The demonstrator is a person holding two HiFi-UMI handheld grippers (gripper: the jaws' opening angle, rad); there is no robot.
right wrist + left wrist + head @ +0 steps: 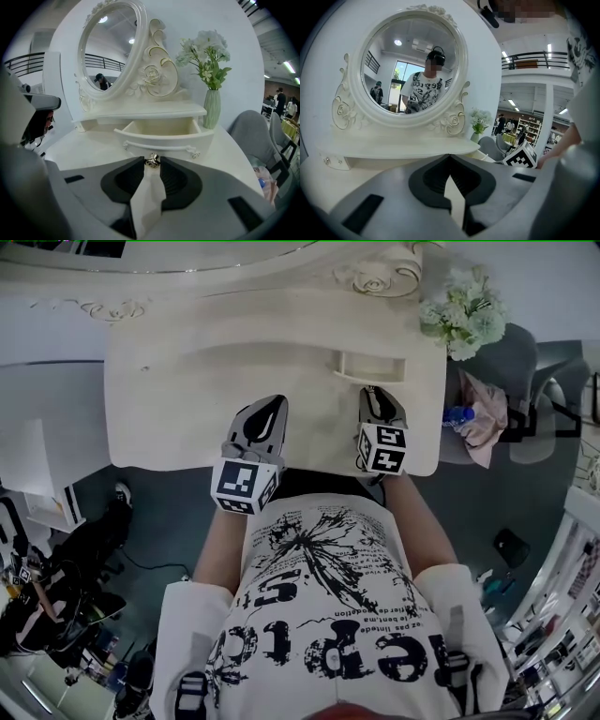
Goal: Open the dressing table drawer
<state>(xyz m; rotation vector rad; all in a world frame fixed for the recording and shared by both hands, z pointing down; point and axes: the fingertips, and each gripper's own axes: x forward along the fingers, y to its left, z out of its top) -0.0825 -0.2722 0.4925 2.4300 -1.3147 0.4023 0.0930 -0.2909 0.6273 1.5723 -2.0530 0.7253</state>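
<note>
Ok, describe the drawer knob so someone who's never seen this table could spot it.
Find the big oval mirror; just below it a small drawer stands pulled open, left of the green vase. The knob sits at the middle of the drawer front, the only metallic piece on the white front, pinched in the right claw.

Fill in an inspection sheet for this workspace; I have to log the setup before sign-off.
Surface: cream dressing table top, nothing loose seen on it.
Job's things: drawer stands open and looks empty inside; knob on its front.
Clutter: vase of flowers beside the drawer.
Grippers: right gripper shut on the knob; left gripper shut, empty.
Cables: what looks like a thin dark cable on the floor at left.
Surroundings: oval mirror, grey chair.
</note>
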